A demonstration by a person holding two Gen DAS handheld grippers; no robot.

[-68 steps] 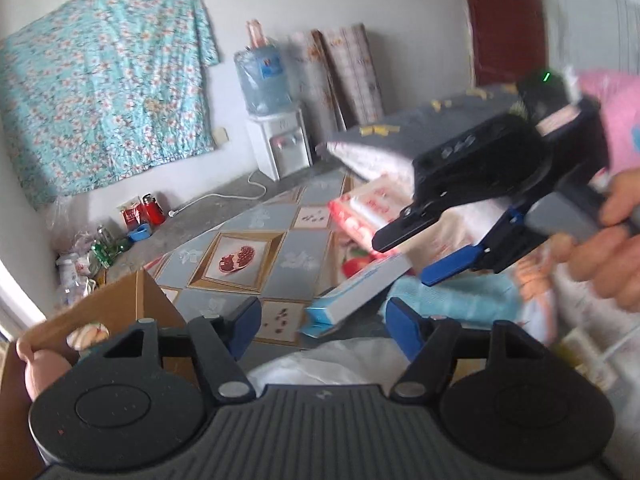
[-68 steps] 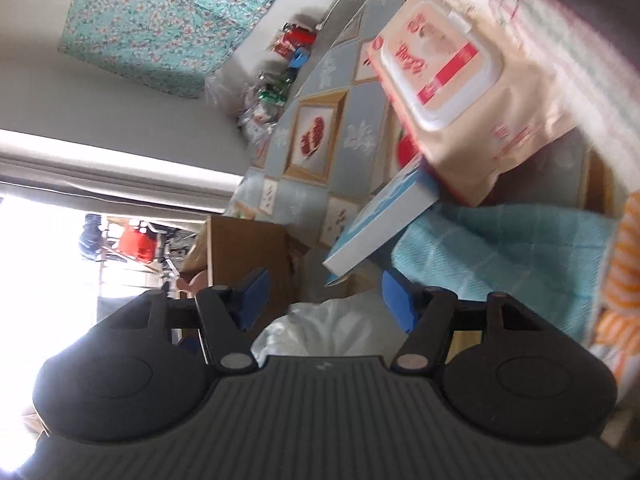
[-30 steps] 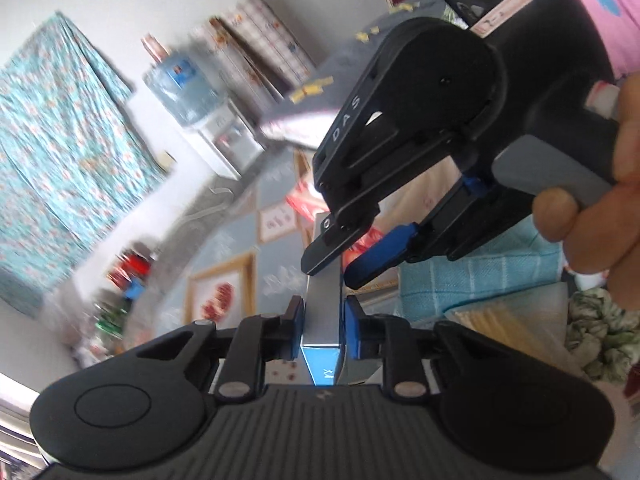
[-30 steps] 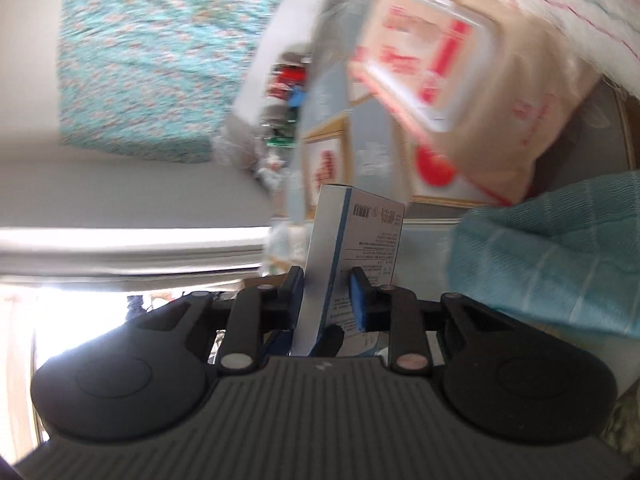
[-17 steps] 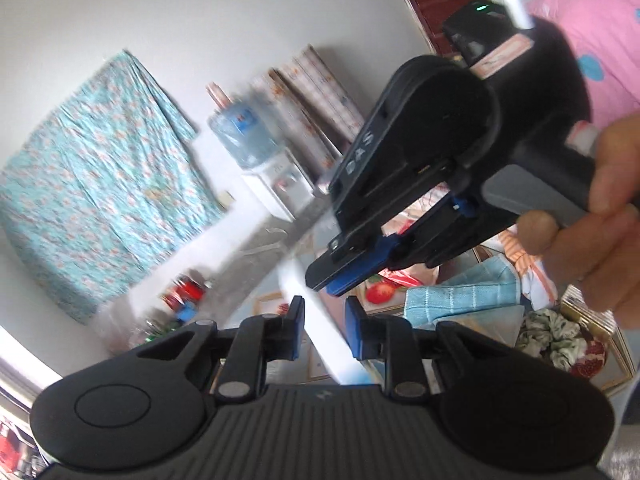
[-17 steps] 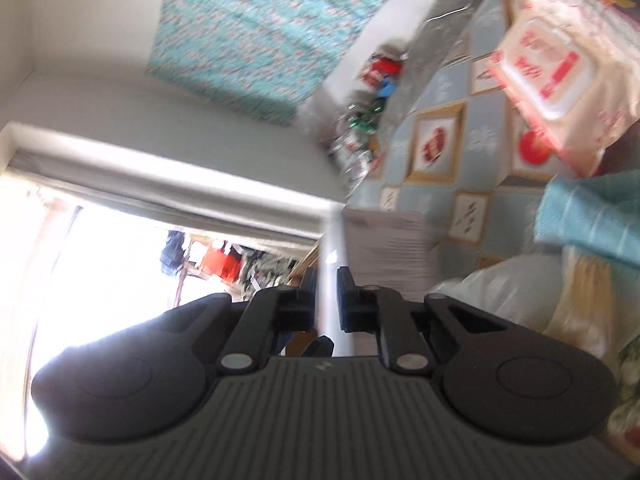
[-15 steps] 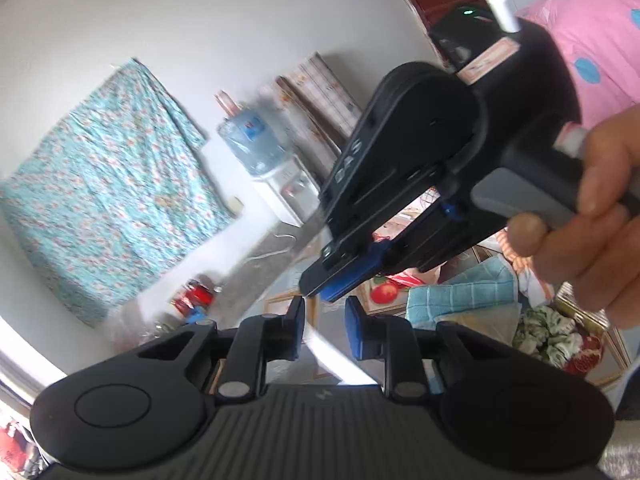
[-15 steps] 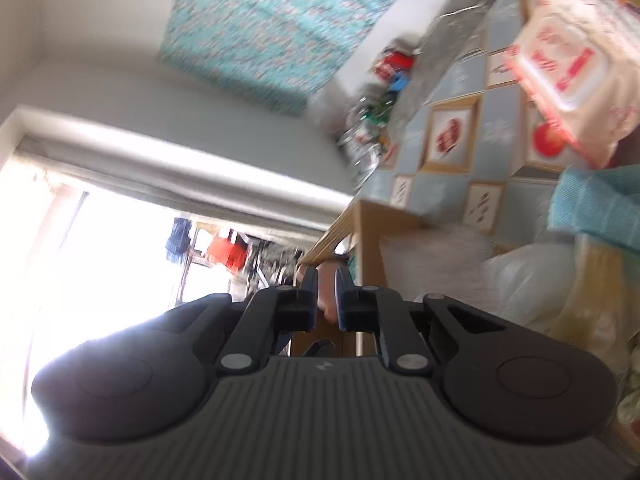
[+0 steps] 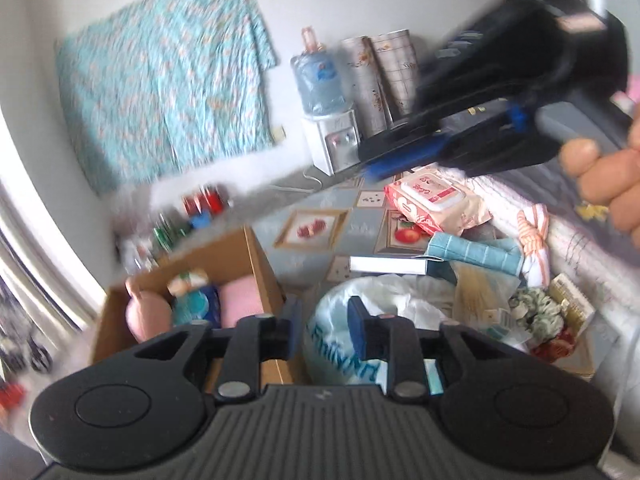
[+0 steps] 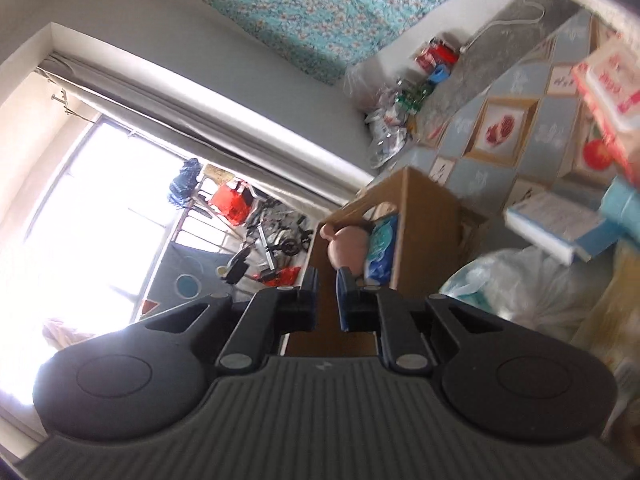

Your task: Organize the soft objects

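My left gripper [image 9: 322,322] is open and empty above the edge of a cardboard box [image 9: 260,264] and a white plastic bag [image 9: 360,320]. The box holds a pink plush [image 9: 144,314], a blue pack and a pink cloth. A white and blue carton [image 9: 390,265] lies on the floor past the bag, next to a folded teal towel [image 9: 476,254] and a wet-wipes pack [image 9: 434,196]. My right gripper [image 10: 327,294] is nearly shut with nothing in it, held high; it also shows in the left wrist view [image 9: 404,152].
A striped orange cloth [image 9: 532,232], a green scrunchie [image 9: 536,312] and packets lie at the right beside a bed edge [image 9: 580,256]. A water dispenser [image 9: 332,148] and rolled mats stand at the far wall. Bottles and cans clutter the corner [image 9: 192,216].
Both grippers held the white and blue carton and lifted it; now it lies on the floor by the towel. My left gripper has opened and both have swung toward the cardboard box.
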